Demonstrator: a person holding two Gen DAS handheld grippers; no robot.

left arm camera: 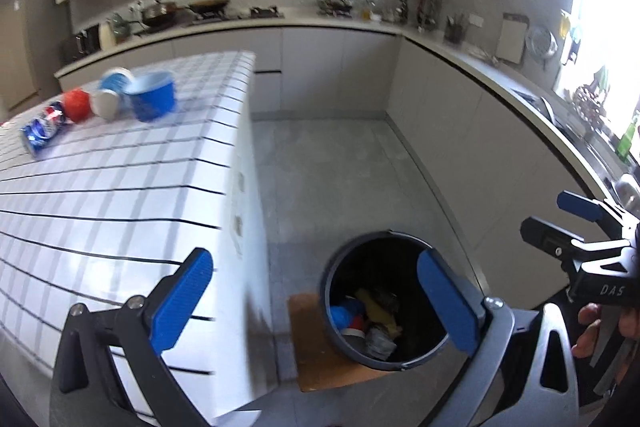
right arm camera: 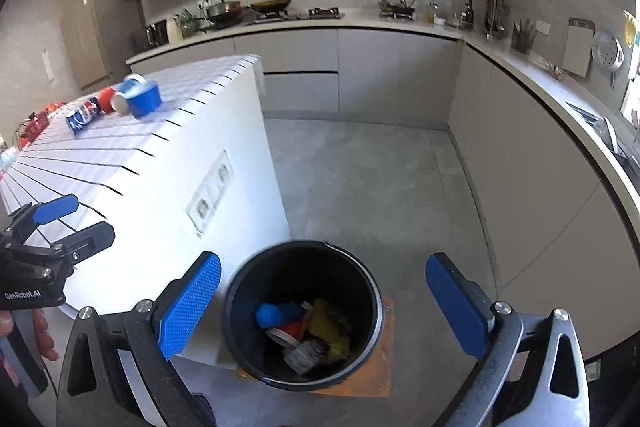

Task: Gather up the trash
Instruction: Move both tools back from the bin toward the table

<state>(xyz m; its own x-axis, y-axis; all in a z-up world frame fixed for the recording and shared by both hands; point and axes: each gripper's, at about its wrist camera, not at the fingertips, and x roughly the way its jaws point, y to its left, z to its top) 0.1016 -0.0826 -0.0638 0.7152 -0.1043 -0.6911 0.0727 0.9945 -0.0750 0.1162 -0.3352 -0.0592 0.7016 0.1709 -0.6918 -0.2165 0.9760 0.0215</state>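
A black bin stands on the floor beside the white tiled island, with several pieces of trash inside. My left gripper hangs open and empty above the island's edge and the bin. My right gripper is open and empty too, straddling the bin from above. On the island's far end lie a blue tub, a white cup, a red cup and a crushed blue can.
The bin rests on a brown board on the grey floor. Kitchen counters with cookware line the back and right walls. A hand holds the right gripper; the left gripper shows at the right wrist view's left edge.
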